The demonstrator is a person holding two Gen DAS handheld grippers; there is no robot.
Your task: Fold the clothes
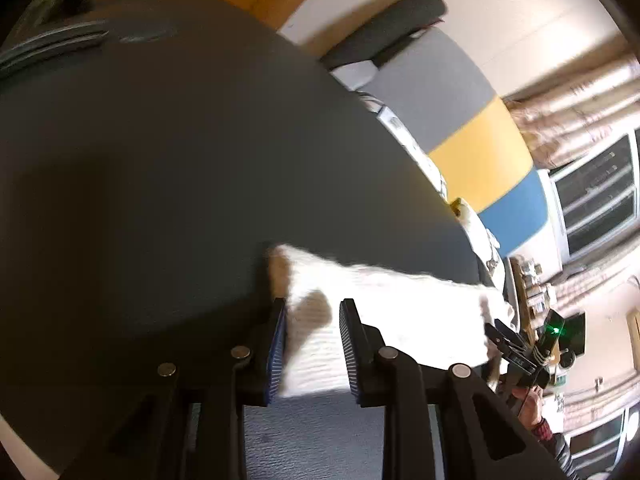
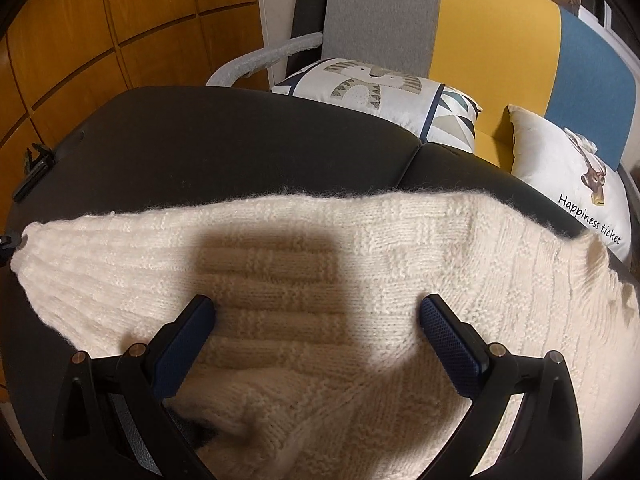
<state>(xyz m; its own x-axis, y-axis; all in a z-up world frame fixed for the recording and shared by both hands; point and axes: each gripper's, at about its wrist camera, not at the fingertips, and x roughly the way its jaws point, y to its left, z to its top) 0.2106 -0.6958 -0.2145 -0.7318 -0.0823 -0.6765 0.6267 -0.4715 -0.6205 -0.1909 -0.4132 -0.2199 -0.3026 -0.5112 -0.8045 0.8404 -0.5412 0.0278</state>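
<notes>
A cream knitted sweater (image 2: 400, 240) lies spread on a dark grey table (image 2: 240, 140). In the right wrist view my right gripper (image 2: 318, 308) hovers over its middle, open wide, with nothing pinched, and casts a shadow on the knit. A folded part of the knit bunches near the left finger. In the left wrist view the sweater (image 1: 400, 312) is glaringly white. My left gripper (image 1: 312, 340) stands over its near edge, jaws narrowly apart with knit showing between them, lying flat. The right gripper (image 1: 516, 344) and a hand (image 1: 528, 404) show at the far end.
Behind the table stands a sofa with grey, yellow and blue back panels (image 2: 492, 40) and two printed cushions (image 2: 372, 92) (image 2: 560, 172). A small black object (image 2: 34, 168) sits at the table's left edge. Wooden wall panels (image 2: 80, 40) are on the left.
</notes>
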